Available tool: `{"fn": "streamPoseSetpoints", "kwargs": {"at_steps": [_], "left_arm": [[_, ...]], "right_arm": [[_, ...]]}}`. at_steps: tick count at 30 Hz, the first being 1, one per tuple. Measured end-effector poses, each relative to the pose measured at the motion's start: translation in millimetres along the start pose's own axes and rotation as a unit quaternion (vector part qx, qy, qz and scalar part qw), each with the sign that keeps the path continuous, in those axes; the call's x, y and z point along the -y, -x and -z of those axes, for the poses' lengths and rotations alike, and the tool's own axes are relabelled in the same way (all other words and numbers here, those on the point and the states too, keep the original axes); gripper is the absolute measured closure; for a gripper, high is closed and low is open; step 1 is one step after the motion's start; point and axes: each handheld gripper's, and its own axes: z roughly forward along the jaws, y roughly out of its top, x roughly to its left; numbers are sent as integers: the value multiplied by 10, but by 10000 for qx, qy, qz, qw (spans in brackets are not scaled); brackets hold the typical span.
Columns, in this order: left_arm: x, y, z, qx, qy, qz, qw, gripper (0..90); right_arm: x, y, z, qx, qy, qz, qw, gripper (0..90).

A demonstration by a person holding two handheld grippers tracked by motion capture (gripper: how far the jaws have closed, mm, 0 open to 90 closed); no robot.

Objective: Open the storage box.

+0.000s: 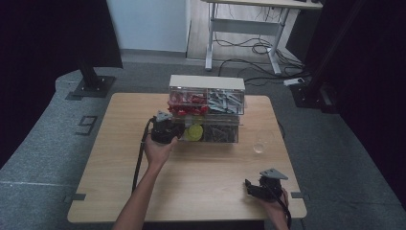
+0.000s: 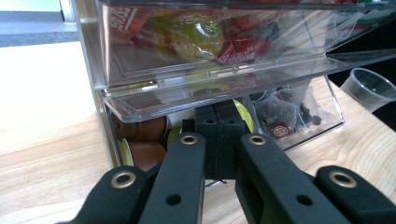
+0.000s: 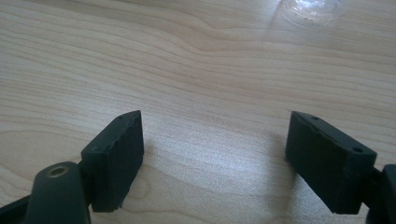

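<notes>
Clear acrylic organiser [image 1: 207, 103] sits at the far middle of the surface [image 1: 191, 177], two tiers. Upper tier: red packets on the left, grey sachets on the right. Lower tier: coffee capsules [image 2: 142, 140] at the left, tea sachets [image 2: 285, 116] to the right, behind a hinged clear flap [image 2: 154, 105] that stands tilted open.

My left gripper [image 2: 219, 140] is at the mouth of the lower left compartment, just under that flap's edge. Jaws pressed together; I see nothing between them, so I read it as closed on nothing. A lime-green capsule or packet shows just behind the tips; contact I cannot tell.

Right gripper [image 3: 212, 158] rests low near the front right edge of the surface, jaws spread wide over bare wood, empty. A small clear plastic cup [image 1: 259, 146] stands between it and the organiser, well apart from both.

Risks, as I judge them:
- Flap rests above the left gripper; lifting could lever it up hard or tip the light organiser forward.
- Pushing in with closed jaws would shove capsules deeper, not catch one.
- Organiser is unbraced; right gripper is too far off to steady it.
- Cup is light, easily knocked by a sweeping move.
</notes>
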Motion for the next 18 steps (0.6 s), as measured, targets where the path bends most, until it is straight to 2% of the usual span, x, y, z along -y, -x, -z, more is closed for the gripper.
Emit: {"fn": "streamPoseSetpoints", "kwargs": {"at_steps": [7, 18], "left_arm": [[-22, -65, -46, 0, -12, 121, 9999, 900], [-104, -59, -80, -50, 8, 108, 9999, 900]], "right_arm": [[-2, 1, -2, 6, 0, -4, 10000, 193], [-5, 8, -5, 1, -1, -8, 10000, 195]]}}
